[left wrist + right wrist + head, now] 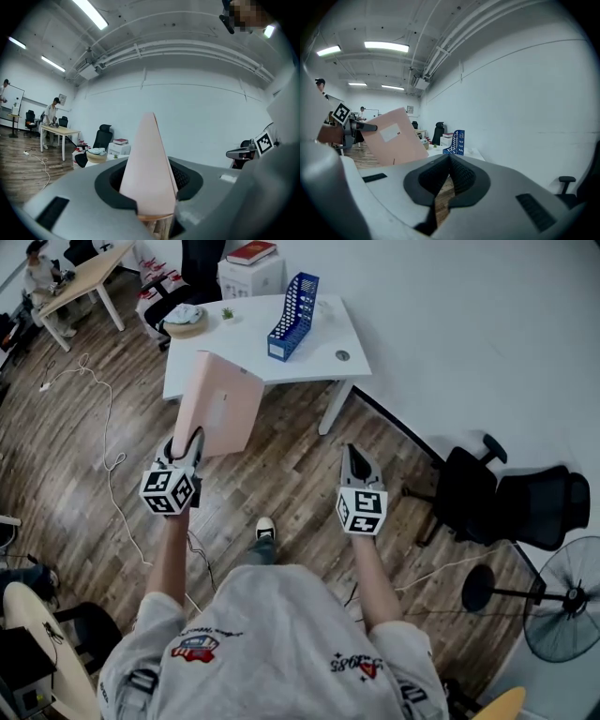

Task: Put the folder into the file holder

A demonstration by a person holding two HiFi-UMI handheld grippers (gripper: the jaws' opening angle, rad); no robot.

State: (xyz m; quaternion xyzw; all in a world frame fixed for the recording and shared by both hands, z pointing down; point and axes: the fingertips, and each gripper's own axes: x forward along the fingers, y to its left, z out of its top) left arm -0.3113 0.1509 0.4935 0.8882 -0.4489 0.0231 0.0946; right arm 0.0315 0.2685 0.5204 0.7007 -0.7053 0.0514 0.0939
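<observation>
I see a white desk (309, 360) on the far side, with a blue holder (292, 306) and a small plant (227, 313) on it.

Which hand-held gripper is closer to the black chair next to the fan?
Right. The black chair stands past the right hand-held gripper; the left hand-held gripper, holding the pink folder, is farther over.

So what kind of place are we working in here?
Most likely an open-plan office. There is a white desk with a blue file holder on it, a black swivel chair on wood-look flooring, and a second desk in the far corner.
</observation>
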